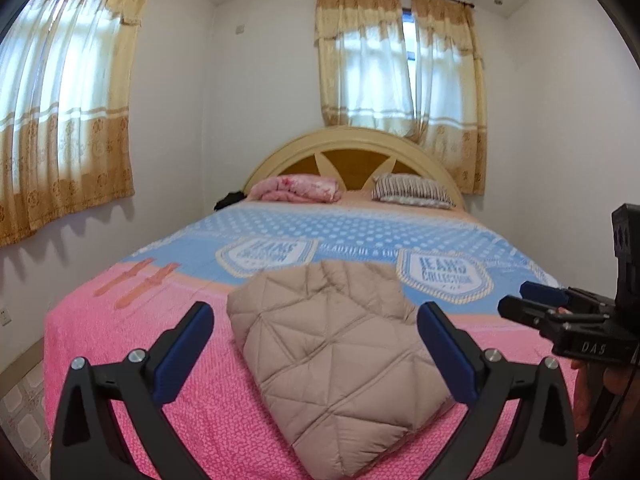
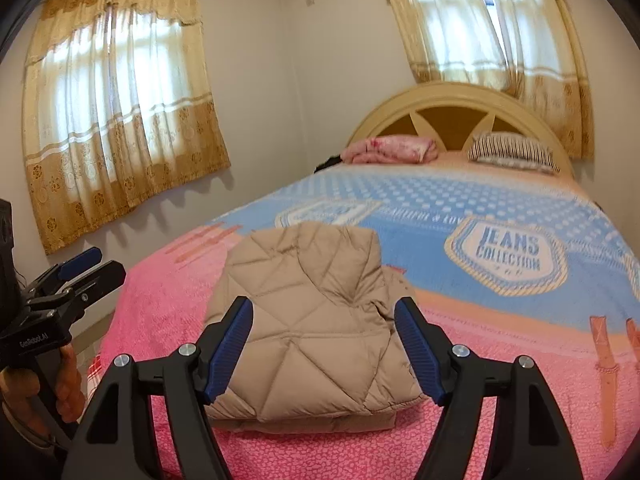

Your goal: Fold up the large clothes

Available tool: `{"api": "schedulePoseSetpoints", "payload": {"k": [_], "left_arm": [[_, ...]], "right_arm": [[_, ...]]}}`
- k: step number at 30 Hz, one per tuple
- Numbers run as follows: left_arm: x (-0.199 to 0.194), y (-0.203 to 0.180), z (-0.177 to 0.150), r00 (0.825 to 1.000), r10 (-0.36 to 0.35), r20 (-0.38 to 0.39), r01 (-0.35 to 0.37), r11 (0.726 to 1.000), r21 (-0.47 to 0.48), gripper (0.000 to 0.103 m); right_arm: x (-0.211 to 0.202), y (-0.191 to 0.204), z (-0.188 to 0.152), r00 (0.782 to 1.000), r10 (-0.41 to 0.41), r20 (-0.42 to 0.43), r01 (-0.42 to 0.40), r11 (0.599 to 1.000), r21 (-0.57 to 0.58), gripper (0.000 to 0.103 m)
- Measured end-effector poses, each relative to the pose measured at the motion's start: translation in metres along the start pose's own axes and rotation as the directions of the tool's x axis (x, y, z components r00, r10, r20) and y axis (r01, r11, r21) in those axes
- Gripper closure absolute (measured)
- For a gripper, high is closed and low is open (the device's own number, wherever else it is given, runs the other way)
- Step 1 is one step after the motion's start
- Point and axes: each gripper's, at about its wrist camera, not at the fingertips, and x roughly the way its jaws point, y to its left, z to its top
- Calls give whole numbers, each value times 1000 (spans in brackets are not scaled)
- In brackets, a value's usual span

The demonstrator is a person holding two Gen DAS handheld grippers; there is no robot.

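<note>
So the beige quilted puffer jacket (image 1: pixel 336 364) is basically done at this point: it sits as a compact, squarish bundle on the near, pink end of the pink-and-blue printed bedspread (image 1: pixel 132 360), layers stacked, with a bit of a looser flap poking out on its right side in the right wrist view. Both tools are off it. The left gripper (image 1: pixel 316 344) hangs above the bundle with its jaws spread wide and nothing between the pads, and the right gripper (image 2: pixel 324 348) is the same story, jaws parted and empty, the jacket just showing in the gap below. Neither one touches the fabric as far as I can tell. Up at the far end there's a folded pink blanket (image 1: pixel 298 188) and a striped pillow (image 1: pixel 412 190) against the cream arched headboard (image 1: pixel 352 148), well away from the jacket. I'd say what's left is tidying that loose right edge, or nothing if that counts as folded.
</note>
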Motion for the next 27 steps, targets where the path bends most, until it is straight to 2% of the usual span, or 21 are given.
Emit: {"api": "schedulePoseSetpoints", "payload": {"k": [11,27], "left_arm": [[1,6,-2,1000,4,25,-3,1000,-23,0],[1,5,-5,1000,-3,23,3,1000,-16,0]], "right_arm": [[-6,20,-2,1000,14,20,-13,999,-45,28],[-8,19,-7,999,35,22,-34,999,-41,27]]}}
